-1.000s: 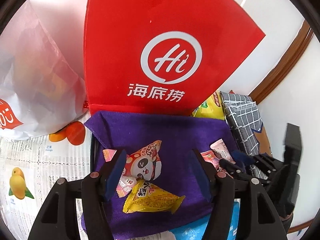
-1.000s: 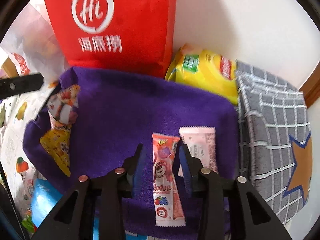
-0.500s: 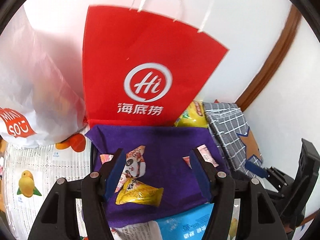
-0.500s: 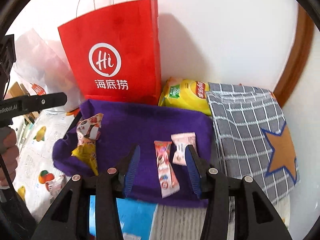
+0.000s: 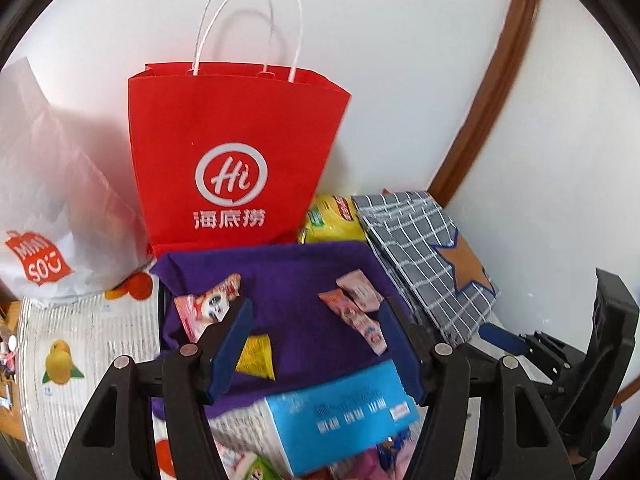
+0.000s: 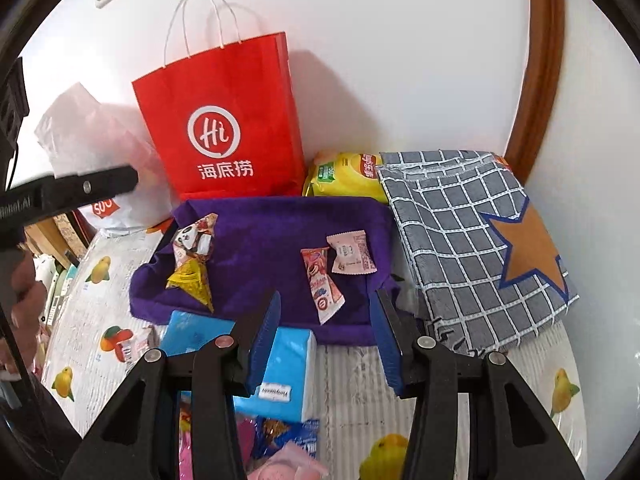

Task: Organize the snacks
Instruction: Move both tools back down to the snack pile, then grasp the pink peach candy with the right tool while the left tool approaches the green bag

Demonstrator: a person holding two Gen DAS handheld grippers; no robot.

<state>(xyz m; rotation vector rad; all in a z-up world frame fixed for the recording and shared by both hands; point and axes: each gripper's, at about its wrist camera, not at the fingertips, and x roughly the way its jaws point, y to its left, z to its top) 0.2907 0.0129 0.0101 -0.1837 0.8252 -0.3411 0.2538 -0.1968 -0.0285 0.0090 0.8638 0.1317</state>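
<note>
Above the purple cloth (image 6: 260, 236), both tools, left tool (image 5: 316, 344) and right tool (image 6: 326, 334), are hanging released and empty; next pick needs squarely straddling one packet.

Snack layout on the table, against the wall

A cloth (image 6: 276, 236) lies flat on the table (image 6: 352, 380). On its left part: a panda packet (image 6: 194, 236) with a triangular packet (image 6: 192, 280) touching its near end. On its right part: two wafer packets (image 6: 322, 284) (image 6: 350, 252) side by side. Behind the cloth stands a paper bag (image 6: 224, 120), with a chip bag (image 6: 344, 174) to its right. A checked cloth (image 6: 472, 240) lies right of the cloth; a tissue pack (image 6: 280, 364) lies at its near edge.
</note>
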